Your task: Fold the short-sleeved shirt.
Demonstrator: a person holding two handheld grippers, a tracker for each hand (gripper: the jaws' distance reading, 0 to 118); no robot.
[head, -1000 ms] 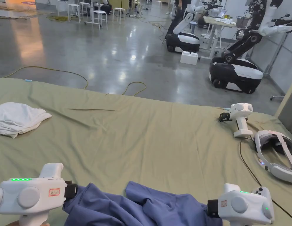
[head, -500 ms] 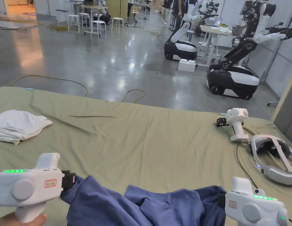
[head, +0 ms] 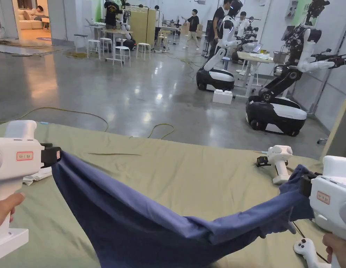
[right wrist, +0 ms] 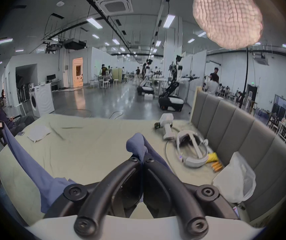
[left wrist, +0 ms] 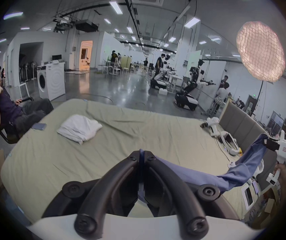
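Raised blue shirt, draped, sagging

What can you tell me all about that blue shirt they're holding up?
The blue shirt is plain, soft, thin-looking cloth, wrinkled and not yet folded. It hangs stretched between the two tools, sagging in the middle like a hammock over the green bed sheet. The left hand-held gripper is shut on one end, and the right hand-held gripper is shut on the other, where a bunch of cloth pokes out past the jaws.
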